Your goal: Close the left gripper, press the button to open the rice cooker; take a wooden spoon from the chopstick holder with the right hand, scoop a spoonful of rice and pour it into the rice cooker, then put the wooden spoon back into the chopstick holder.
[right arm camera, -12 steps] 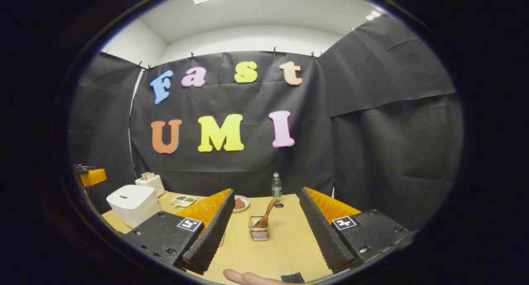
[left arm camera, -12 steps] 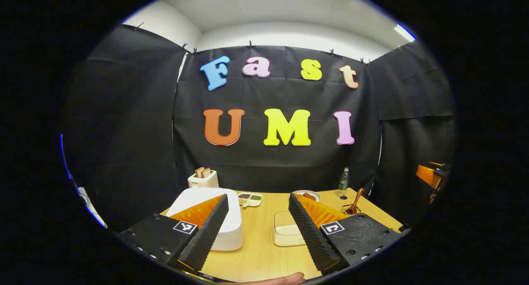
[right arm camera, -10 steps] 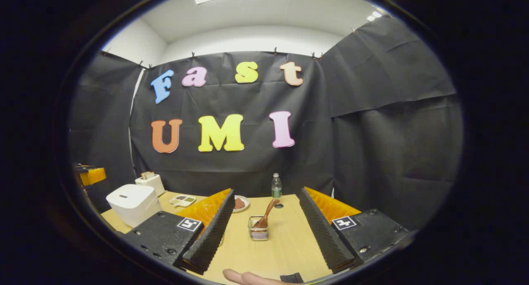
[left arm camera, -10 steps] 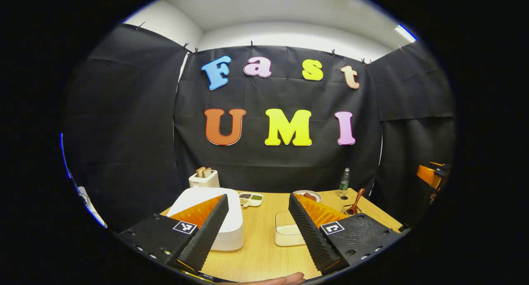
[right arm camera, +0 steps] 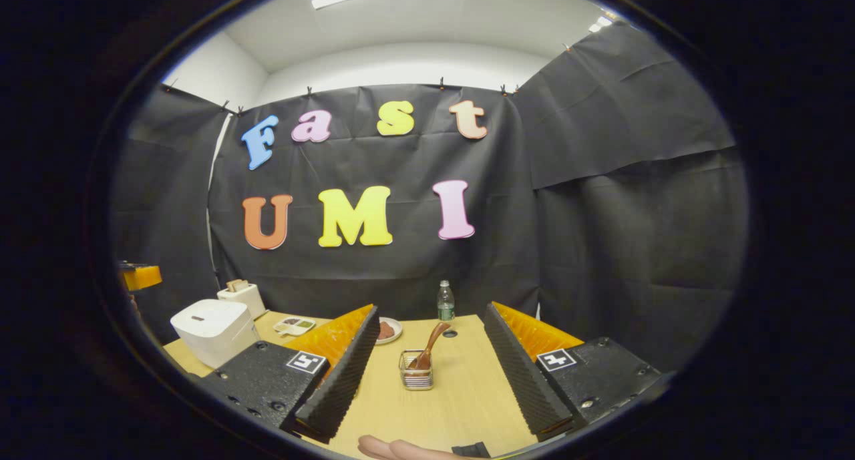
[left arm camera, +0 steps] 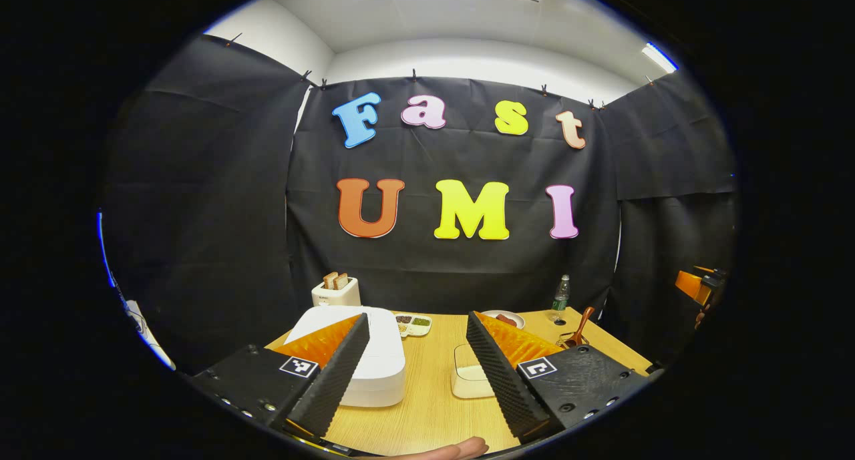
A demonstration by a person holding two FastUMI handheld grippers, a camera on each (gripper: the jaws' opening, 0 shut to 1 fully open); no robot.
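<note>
Left hand-held gripper (left arm camera: 415, 366) is spread wide, hovering over the counter (left arm camera: 427, 406) with the closed white rice cooker (left arm camera: 374, 360) right behind its left finger. Right hand-held gripper (right arm camera: 427, 373) is spread too, chopstick holder (right arm camera: 417, 378) with the wooden spoon (right arm camera: 431, 345) sitting between its fingers, farther off. Wood counter, black cloth walls.

On the bench (right arm camera: 461, 393), the rice cooker (right arm camera: 212, 326) stands left, the toaster (right arm camera: 240, 295) behind it, and the chopstick holder (right arm camera: 417, 378) right with the wooden spoon (right arm camera: 427, 346) in it.
</note>
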